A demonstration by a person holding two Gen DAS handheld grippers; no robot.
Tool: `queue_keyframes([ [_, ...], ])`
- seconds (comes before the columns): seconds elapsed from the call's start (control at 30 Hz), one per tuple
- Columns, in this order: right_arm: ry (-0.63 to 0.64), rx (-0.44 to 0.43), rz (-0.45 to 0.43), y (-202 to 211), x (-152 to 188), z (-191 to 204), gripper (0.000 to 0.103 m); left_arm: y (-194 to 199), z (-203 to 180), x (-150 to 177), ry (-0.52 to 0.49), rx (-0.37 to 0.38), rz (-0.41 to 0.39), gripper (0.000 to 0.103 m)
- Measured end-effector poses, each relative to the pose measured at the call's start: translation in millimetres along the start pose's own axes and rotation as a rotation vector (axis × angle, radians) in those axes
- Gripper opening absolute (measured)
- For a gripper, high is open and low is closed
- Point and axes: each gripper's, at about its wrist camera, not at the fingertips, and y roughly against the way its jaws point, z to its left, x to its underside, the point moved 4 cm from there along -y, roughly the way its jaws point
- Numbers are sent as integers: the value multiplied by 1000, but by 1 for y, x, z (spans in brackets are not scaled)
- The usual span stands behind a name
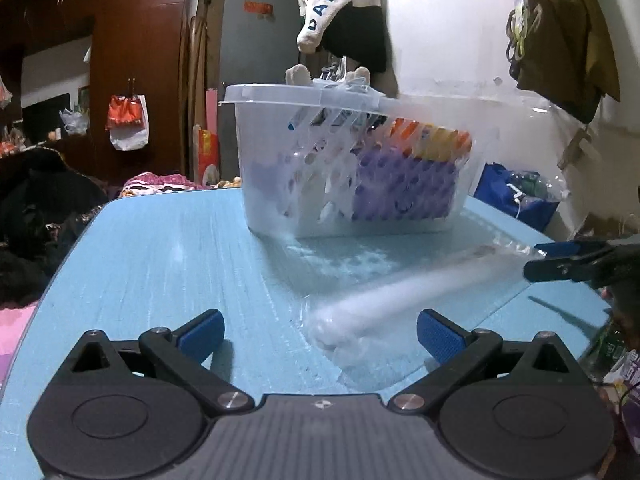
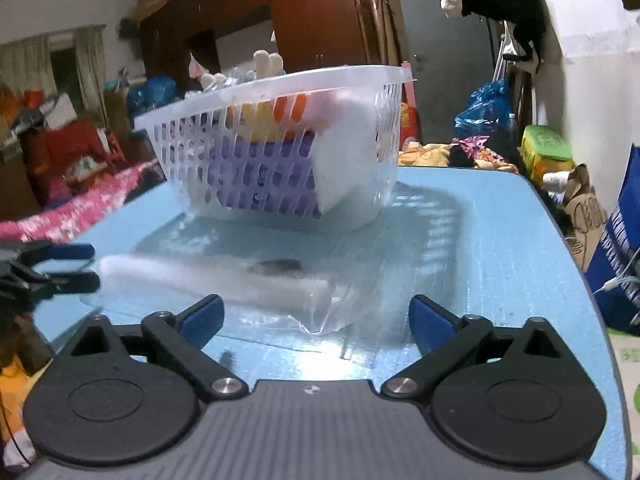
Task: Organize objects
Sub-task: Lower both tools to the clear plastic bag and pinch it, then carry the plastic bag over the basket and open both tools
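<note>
- The white roll in clear plastic wrap (image 1: 404,292) lies on the light blue worktop (image 1: 160,248), just in front of the white slotted basket (image 1: 280,168) that already holds a purple pack and some bottles.
- Left gripper (image 1: 320,330) has its fingers spread wide, with the roll's near end between them. Right gripper (image 2: 316,316) is also wide and holds nothing.
- Best bet is probably to pinch the roll itself rather than the loose wrap, which looks slippery, then lift it over the basket rim.
- The room is cluttered: hanging clothes, bags, a wooden wardrobe.
</note>
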Motion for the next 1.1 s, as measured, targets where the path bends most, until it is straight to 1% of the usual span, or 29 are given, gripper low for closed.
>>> queue_keyframes([
  [0.07,17,16,5,0,5,3,91,-3,-6,0,-8,19,8,103],
  [0.13,51,29,16,-4,6,7,86,-6,-13,0,-40,12,15,102],
  [0.23,85,42,26,-6,6,10,80,-11,-23,0,-78,5,41,99],
  [0.27,90,43,26,-6,6,10,78,-12,-25,-1,-94,-15,43,94],
  [0.3,94,42,27,-7,6,11,76,-14,-28,-1,-105,-30,46,91],
  [0.33,102,42,26,-7,6,11,74,-14,-30,-1,-116,-34,40,91],
  [0.43,104,36,16,-7,6,10,68,-14,-31,-1,-121,-16,33,86],
  [0.47,105,32,11,-6,6,10,65,-14,-31,-1,-121,-10,33,82],
  [0.5,112,28,8,-6,7,11,63,-12,-31,-2,-124,-11,30,77],
  [0.53,118,32,7,-6,7,12,62,-11,-31,-2,-128,-11,26,74],
  [0.6,128,38,-1,-5,7,13,56,-10,-33,-2,-137,-15,22,65],
  [0.63,131,34,-5,-5,7,14,54,-9,-34,-2,-143,-20,18,60],
  [0.7,134,24,-11,-3,8,13,47,-8,-35,-2,-149,-26,15,54],
  [0.83,133,16,-26,0,11,12,39,-5,-36,-1,-171,-35,5,46],
  [0.9,134,15,-32,2,12,12,31,-3,-38,0,-183,-43,-4,41],
  [0.97,145,13,-37,4,13,15,26,-2,-39,1,-190,-47,-12,38],
  [1.0,153,14,-41,5,14,16,24,-1,-39,2,-188,-45,-15,35],
  [1.1,148,8,-48,8,16,17,19,1,-36,2,-165,-33,-25,30],
])
